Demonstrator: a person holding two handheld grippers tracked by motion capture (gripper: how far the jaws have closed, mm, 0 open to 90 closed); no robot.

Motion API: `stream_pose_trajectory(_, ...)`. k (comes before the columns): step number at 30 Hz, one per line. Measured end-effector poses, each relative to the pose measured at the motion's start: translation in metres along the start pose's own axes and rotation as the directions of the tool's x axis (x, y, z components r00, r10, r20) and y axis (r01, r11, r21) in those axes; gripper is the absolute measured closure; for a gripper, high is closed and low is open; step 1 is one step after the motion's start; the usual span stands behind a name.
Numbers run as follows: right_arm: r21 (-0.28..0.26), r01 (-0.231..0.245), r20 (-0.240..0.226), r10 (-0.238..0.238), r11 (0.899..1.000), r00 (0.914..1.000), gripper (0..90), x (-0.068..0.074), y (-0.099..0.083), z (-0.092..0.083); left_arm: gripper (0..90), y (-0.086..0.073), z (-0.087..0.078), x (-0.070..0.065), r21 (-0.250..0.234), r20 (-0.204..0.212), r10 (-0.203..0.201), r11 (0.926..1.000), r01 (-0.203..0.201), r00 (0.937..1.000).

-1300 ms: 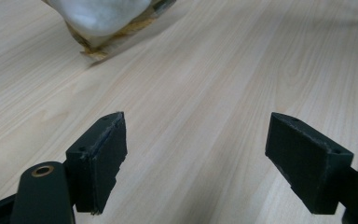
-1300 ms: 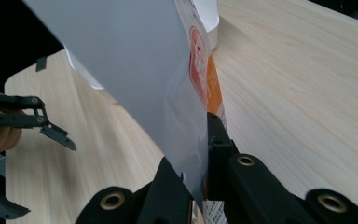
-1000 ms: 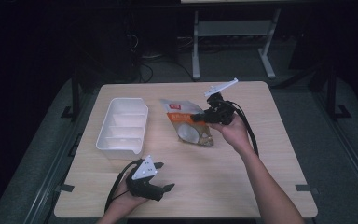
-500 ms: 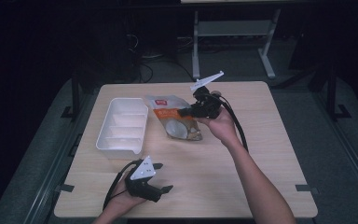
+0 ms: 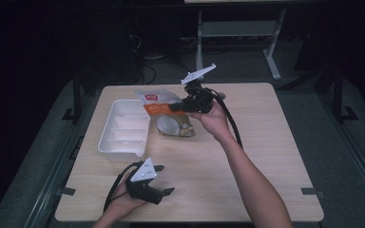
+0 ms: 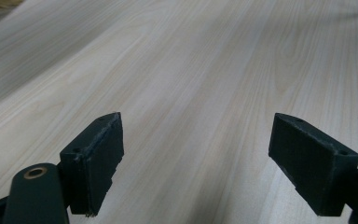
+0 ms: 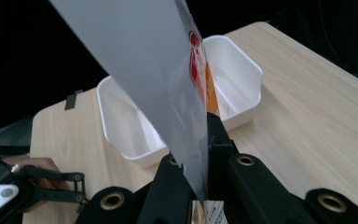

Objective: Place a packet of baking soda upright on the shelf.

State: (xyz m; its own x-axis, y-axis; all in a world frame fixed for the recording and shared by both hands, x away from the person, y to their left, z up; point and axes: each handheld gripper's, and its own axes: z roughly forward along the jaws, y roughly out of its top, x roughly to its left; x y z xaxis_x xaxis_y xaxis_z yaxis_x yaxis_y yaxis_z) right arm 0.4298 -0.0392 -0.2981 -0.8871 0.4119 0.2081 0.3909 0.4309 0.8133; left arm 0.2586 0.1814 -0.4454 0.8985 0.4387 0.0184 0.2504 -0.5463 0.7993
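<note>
A snack bag (image 5: 168,116) with an orange and white print and a red label hangs off the table, and my right gripper (image 5: 177,108) is shut on its edge. It sits just right of the white divided tray (image 5: 105,142). In the right gripper view the silvery back of the bag (image 7: 154,70) rises from between the closed jaws of my right gripper (image 7: 199,142), with the tray (image 7: 242,53) beyond. My left gripper (image 5: 165,179) rests near the table's front edge, open. In the left gripper view, my left gripper (image 6: 196,163) has only bare wood between its wide-set pads.
The light wooden table (image 5: 256,156) has dark floor all round it. A metal frame (image 5: 237,33) stands beyond the far edge. The right gripper's cable (image 5: 233,126) trails along the person's forearm.
My right gripper has carried the bag leftward and upward, from the table's middle back to beside the tray. The left gripper has stayed where it was.
</note>
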Motion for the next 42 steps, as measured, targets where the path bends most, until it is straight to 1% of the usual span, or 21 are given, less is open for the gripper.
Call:
stream_pose_trajectory(4, 0.000, 0.002, -0.005, -0.002, 1.000, 1.0000, 89.7, 0.000, 0.005, 0.004, 17.7, 0.000, 0.000, 0.000, 0.004, 0.001, 0.002, 1.0000, -0.002, 1.0000)
stream_pose_trajectory(5, -0.001, 0.008, -0.008, -0.008, 1.000, 0.9999, 89.7, 0.001, 0.010, 0.007, 17.7, 0.000, -0.001, 0.000, 0.005, 0.002, 0.005, 1.0000, -0.005, 1.0000)
stream_pose_trajectory(11, -0.013, 0.019, -0.017, -0.019, 1.000, 0.9997, 89.7, 0.002, 0.019, 0.014, 17.7, -0.001, 0.000, 0.000, 0.010, 0.009, 0.011, 0.9999, -0.011, 0.9999)
stream_pose_trajectory(16, -0.020, 0.026, -0.027, -0.027, 0.999, 0.9993, 89.7, 0.004, 0.028, 0.020, 17.7, -0.001, 0.001, 0.000, 0.009, 0.019, 0.006, 0.9999, -0.006, 0.9998)
stream_pose_trajectory(21, -0.018, 0.041, -0.032, -0.041, 0.999, 0.9986, 89.7, 0.006, 0.036, 0.027, 17.7, -0.001, 0.000, 0.000, 0.007, 0.015, 0.005, 1.0000, -0.005, 0.9999)
stream_pose_trajectory(25, -0.031, 0.042, -0.035, -0.043, 0.999, 0.9985, 89.7, 0.006, 0.040, 0.031, 17.7, -0.002, -0.001, 0.001, 0.002, 0.013, 0.001, 1.0000, -0.001, 0.9999)
stream_pose_trajectory(31, -0.028, 0.049, -0.038, -0.050, 0.998, 0.9980, 89.7, 0.006, 0.047, 0.038, 17.6, -0.002, -0.001, 0.002, 0.003, 0.014, 0.004, 1.0000, -0.005, 0.9999)
stream_pose_trajectory(36, -0.038, 0.062, -0.043, -0.064, 0.997, 0.9970, 89.7, 0.006, 0.053, 0.046, 17.6, -0.002, -0.001, 0.002, 0.002, 0.015, 0.006, 1.0000, -0.006, 0.9999)
stream_pose_trajectory(42, -0.043, 0.069, -0.052, -0.072, 0.997, 0.9961, 89.7, 0.005, 0.059, 0.060, 17.6, -0.002, -0.002, 0.002, 0.002, 0.018, 0.010, 0.9999, -0.010, 0.9998)
